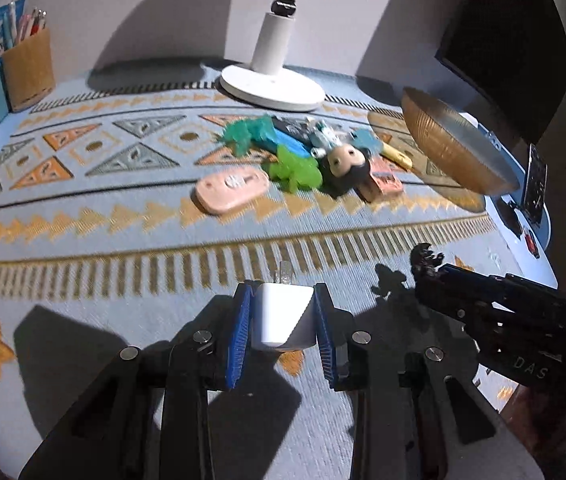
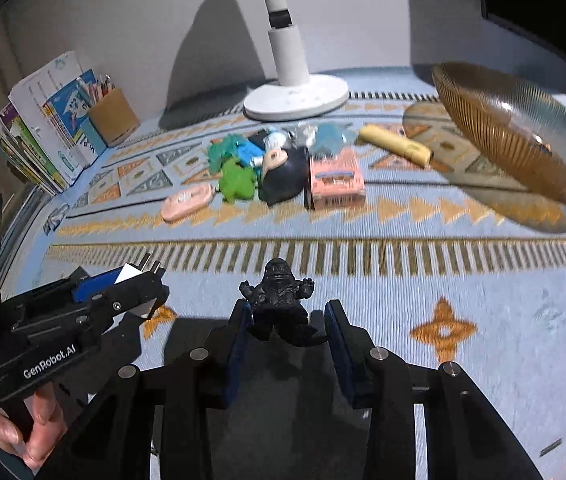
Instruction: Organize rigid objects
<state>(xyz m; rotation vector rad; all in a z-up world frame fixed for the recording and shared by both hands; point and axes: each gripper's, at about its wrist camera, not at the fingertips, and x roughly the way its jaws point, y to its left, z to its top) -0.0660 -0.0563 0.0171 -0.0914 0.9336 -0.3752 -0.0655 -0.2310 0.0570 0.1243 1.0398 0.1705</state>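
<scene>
**Amber bowl nearly bare, pile still waiting**

Amber ribbed glass bowl (image 2: 523,136) sits tilted at the desk's right, with little visible inside it; I judge the sorting barely begun. Beside the white lamp base (image 1: 271,90), the toy pile remains: a pink box (image 2: 337,180), a pink oval case (image 1: 231,192), a green dinosaur (image 1: 295,168), a dark-haired doll head (image 2: 285,176) and a yellow tube (image 2: 397,145).

Left gripper (image 1: 283,320) has its jaws clamped on a white plug adapter (image 1: 283,316), above the desk. Right gripper (image 2: 287,330) holds a black monster figurine (image 2: 279,300) against its left pad; whether the right pad touches, I cannot tell.
</scene>
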